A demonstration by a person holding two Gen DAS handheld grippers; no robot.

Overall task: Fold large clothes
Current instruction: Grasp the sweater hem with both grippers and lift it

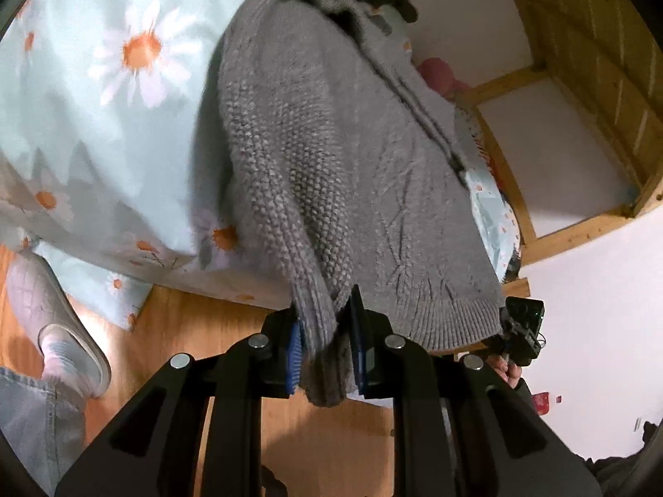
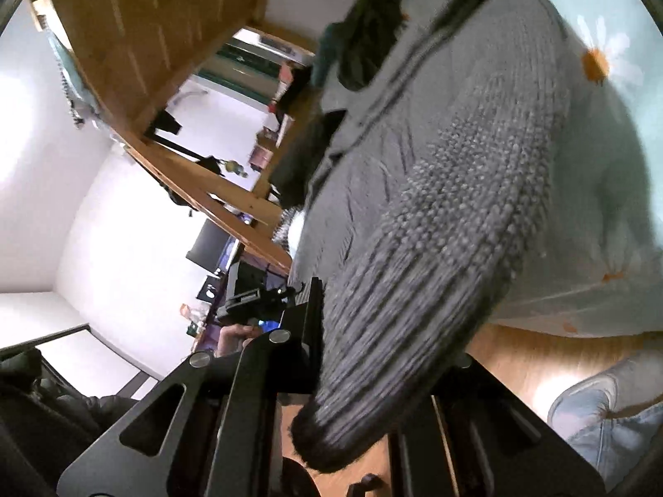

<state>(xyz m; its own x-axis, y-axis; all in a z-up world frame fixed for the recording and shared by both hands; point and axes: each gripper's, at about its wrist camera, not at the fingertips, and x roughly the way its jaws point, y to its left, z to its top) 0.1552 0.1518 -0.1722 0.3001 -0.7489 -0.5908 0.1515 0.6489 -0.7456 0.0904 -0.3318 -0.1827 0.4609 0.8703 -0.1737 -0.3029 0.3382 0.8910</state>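
At bed edge: left tongs (image 1: 325, 356) pinch sweater (image 1: 331, 145) cuff; right tongs (image 2: 373, 372) pinch the hem corner nearby. Body lies on the bed (image 1: 103, 103), hem overhanging. Likely gripped together to carry sleeve across for folding.

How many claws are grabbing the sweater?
2. The left claw pinches a sleeve cuff of the sweater at the bed's edge. The right claw grips the other sleeve cuff.

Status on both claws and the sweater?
Left claw shut on sweater cuff. Right claw shut on other sleeve. Sweater spread on bed, hem over the edge. Dark clothes beyond the collar.
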